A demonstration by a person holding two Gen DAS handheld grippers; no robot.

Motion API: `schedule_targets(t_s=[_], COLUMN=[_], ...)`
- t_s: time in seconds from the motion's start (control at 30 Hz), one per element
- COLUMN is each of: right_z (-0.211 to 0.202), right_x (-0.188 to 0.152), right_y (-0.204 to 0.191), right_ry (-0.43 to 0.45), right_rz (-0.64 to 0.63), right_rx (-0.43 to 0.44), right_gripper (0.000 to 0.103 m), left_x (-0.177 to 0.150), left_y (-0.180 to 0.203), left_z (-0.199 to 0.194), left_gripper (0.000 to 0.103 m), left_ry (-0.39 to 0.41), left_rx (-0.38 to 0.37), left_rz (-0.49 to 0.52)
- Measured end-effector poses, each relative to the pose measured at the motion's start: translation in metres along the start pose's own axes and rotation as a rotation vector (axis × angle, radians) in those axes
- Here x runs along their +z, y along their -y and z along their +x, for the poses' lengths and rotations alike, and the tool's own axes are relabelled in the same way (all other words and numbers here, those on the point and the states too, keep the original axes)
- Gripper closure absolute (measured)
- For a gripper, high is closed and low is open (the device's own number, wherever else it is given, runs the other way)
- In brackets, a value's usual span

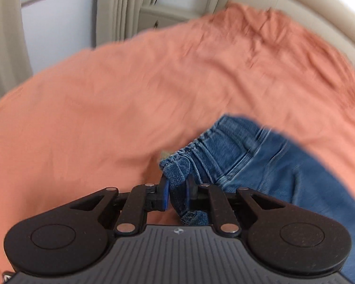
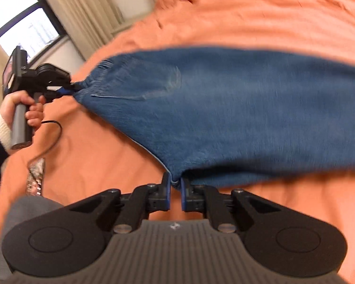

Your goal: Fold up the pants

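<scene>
Here, no container in either view; only blue denim pants (image 2: 224,118) spread over a rumpled orange bedsheet (image 1: 106,106). Left gripper (image 1: 177,189), black with blue pads, pinched tight on a bunched fold of the waistband, denim filling the gap between the pads. Right gripper (image 2: 175,189) nearly closed, nipping a thin edge of the denim at twelve o'clock from its fingertips. From the right wrist, left gripper at nine o'clock, gripped by a hand (image 2: 23,104) in a cream knitted cuff, black cable (image 2: 52,137) trailing below.
</scene>
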State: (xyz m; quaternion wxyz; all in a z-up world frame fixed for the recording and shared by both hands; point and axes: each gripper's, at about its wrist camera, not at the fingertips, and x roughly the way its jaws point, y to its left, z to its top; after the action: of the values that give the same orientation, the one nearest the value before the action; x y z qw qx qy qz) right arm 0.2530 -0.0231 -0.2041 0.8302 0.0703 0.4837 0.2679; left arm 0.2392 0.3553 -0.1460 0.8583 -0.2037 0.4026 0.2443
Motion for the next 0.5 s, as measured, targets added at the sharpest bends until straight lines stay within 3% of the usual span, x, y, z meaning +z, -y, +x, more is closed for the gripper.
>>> schedule_targets(t_s=[0.17,0.2,0.27,0.4,0.43,0.5], right_z=[0.011,0.009,-0.005,-0.041,-0.053,-0.076], right_x=[-0.007,-0.010,-0.014,-0.014,-0.011,-0.005], right_y=[0.012,0.015,0.019,0.042,0.052,0.070], right_ry=[-0.043,-0.046,-0.010,0.070,0.098,0.151], right_rz=[0.056,0.076,0.088,0.124,0.146,0.182], right_rx=[-0.008,-0.010,-0.036,-0.069,-0.081,-0.111], right_gripper=[0.103,0.103,0.102,0.090,0.084,0.083], left_x=[0.002,0.006,0.013,0.020,0.019,0.018], left_y=[0.025,0.028,0.028,0.039,0.046,0.065], left_z=[0.016,0.014,0.004,-0.043,-0.056,-0.074], left_gripper=[0.081,0.071,0.060,0.043,0.043,0.043], left_ry=[-0.063,-0.073,-0.073,0.079,0.106,0.126], left_rx=[0.091,0.103,0.124,0.160,0.145,0.091], left_rz=[0.120,0.142,0.175,0.246,0.266,0.302])
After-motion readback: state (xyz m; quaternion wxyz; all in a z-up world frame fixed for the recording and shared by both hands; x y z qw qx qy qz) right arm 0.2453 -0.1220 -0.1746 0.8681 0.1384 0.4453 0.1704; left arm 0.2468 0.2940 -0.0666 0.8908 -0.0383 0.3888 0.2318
